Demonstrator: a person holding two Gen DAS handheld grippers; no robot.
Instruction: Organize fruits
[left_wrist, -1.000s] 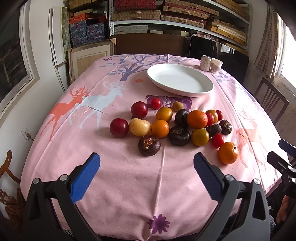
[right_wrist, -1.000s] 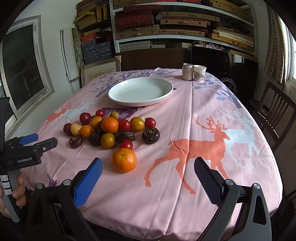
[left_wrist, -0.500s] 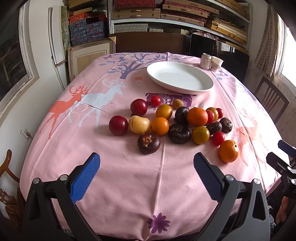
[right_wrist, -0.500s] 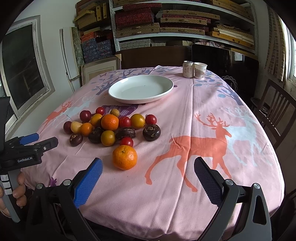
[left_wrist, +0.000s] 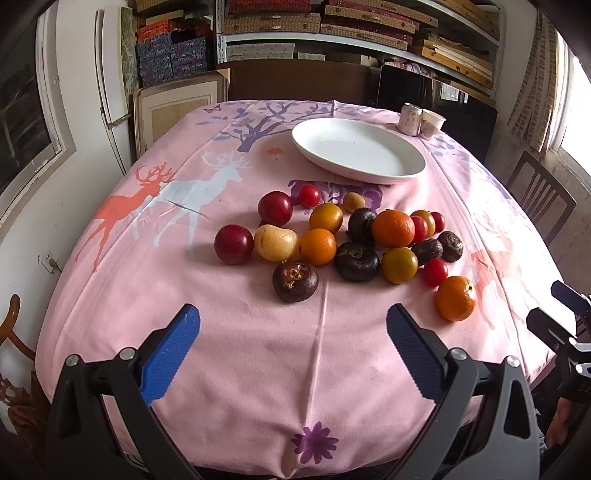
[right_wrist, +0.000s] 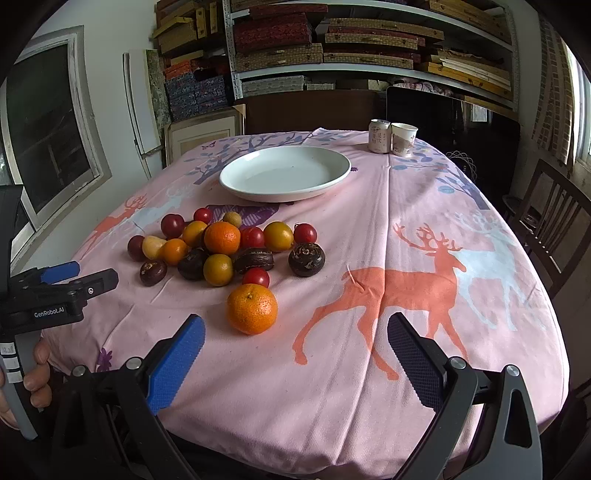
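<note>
Left wrist view, white plate (left_wrist: 410, 171) bare; fruits (left_wrist: 343, 240) beside it on tablecloth (left_wrist: 258, 350)

Mixed fruits (left_wrist: 354, 240) clustered mid-table near side of empty white plate (left_wrist: 358, 151); dark ones poss. passionfruit.

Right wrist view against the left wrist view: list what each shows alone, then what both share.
Only the right wrist view shows the hand holding the left gripper's handle, and the whole orange deer print. Only the left wrist view shows the purple flower print at the near table edge. Both show the empty white plate, the fruit pile, the can and paper cup, and open jaws.
</note>
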